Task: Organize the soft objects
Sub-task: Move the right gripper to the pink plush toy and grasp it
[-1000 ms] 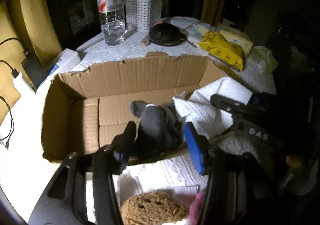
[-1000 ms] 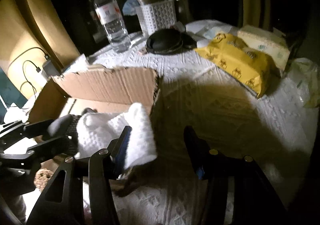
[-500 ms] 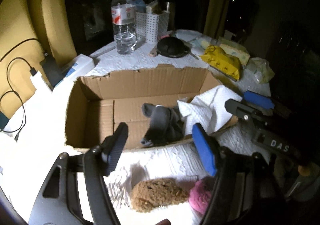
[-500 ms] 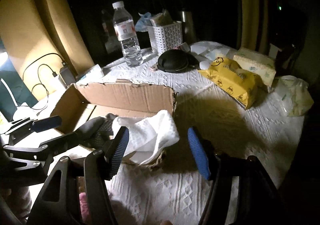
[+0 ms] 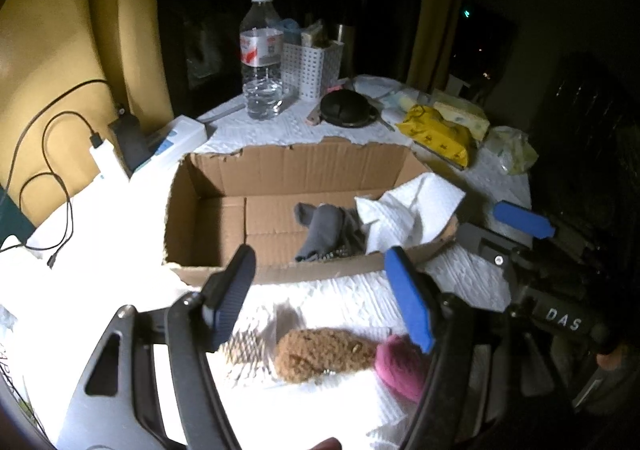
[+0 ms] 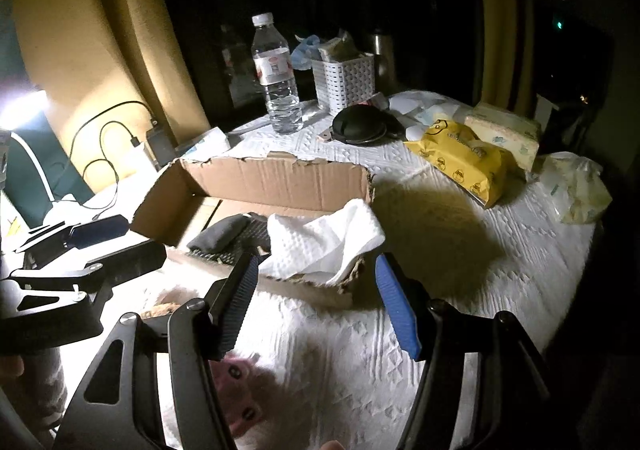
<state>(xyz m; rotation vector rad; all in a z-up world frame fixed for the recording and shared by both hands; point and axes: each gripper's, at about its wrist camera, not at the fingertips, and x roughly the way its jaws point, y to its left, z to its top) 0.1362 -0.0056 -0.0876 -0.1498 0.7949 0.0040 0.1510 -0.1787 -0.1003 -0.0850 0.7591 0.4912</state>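
An open cardboard box [image 5: 224,218] lies on the white tablecloth. Inside it are a grey sock [image 5: 320,230] and a white paper towel [image 5: 404,214] draped over its right corner. Both show in the right wrist view too, the sock [image 6: 218,236] and the towel [image 6: 320,242] in the box [image 6: 280,182]. In front of the box lie a brown fuzzy object [image 5: 324,354] and a pink soft object [image 5: 400,366]. My left gripper [image 5: 320,302] is open and empty above them. My right gripper [image 6: 316,306] is open and empty just in front of the towel, above the pink object [image 6: 240,398].
Behind the box stand a water bottle [image 5: 262,58], a white basket [image 5: 310,68] and a black round case [image 5: 346,108]. A yellow wipes pack [image 6: 460,162], a tissue pack [image 6: 504,130] and a plastic bag [image 6: 576,186] lie at right. Chargers and cables [image 5: 60,178] lie at left.
Both grippers have pulled back from the box, open and empty. The sock and the towel stay in the box. The brown and pink objects have come into fuller view.
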